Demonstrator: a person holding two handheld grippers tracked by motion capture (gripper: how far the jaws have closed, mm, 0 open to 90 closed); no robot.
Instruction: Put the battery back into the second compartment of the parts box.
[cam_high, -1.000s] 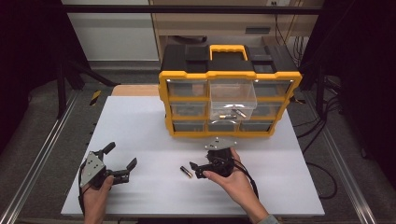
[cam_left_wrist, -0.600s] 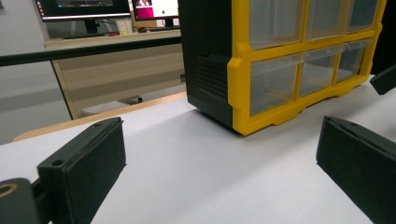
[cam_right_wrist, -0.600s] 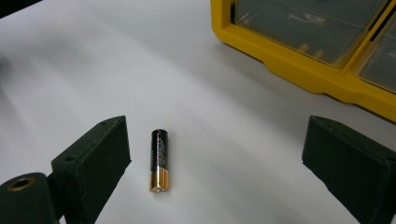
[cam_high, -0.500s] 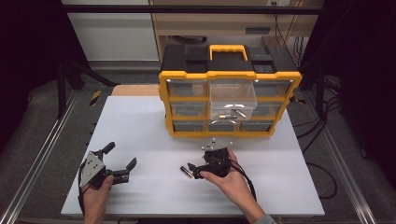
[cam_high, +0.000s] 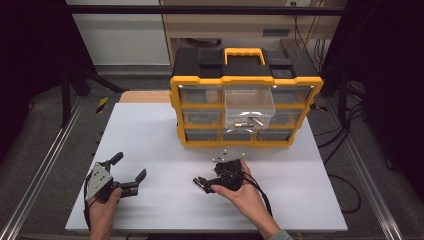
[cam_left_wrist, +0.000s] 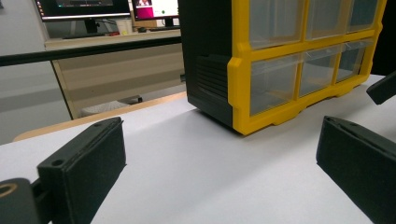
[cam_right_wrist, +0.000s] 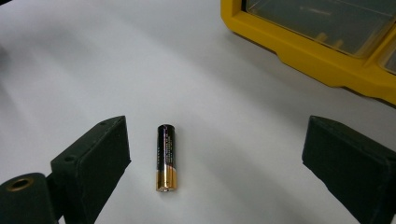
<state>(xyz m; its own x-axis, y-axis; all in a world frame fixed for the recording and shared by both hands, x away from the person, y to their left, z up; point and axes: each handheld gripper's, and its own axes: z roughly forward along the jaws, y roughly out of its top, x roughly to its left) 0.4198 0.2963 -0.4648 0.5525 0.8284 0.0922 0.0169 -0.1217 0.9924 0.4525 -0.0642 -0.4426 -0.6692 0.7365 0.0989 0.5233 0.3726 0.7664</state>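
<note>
Right gripper view showed a battery (cam_right_wrist: 166, 157), black at the far end and gold at the near end, lying flat on the white bench (cam_right_wrist: 140, 70) in the lower centre of the frame. It lay between the right gripper's (cam_right_wrist: 219, 163) two jaws, which stood wide apart and touched nothing; the battery sat nearer the jaw at the left of the frame than the one at the right. A yellow organiser (cam_right_wrist: 317, 51) edged the upper right of that frame.

High view placed the right gripper (cam_high: 202, 182) in the lower centre, just in front of the organiser (cam_high: 245, 107), with the battery a small dark shape at the jaw tips, too small there to tell its orientation. The middle drawer (cam_high: 248, 107) of the organiser stood pulled out, with small metallic items inside. The left gripper (cam_high: 130, 172) rested at the lower left, well apart from the battery.

Left gripper view showed its own jaws (cam_left_wrist: 224, 154) open on bare bench, with the organiser's black side and yellow front at the upper right; the open drawer was not legible there.

Assessment: the step in hand appeared to be the approach to pick up the battery. The next move would call for centring the jaws across its body, lowering to the bench and closing without rolling it.
</note>
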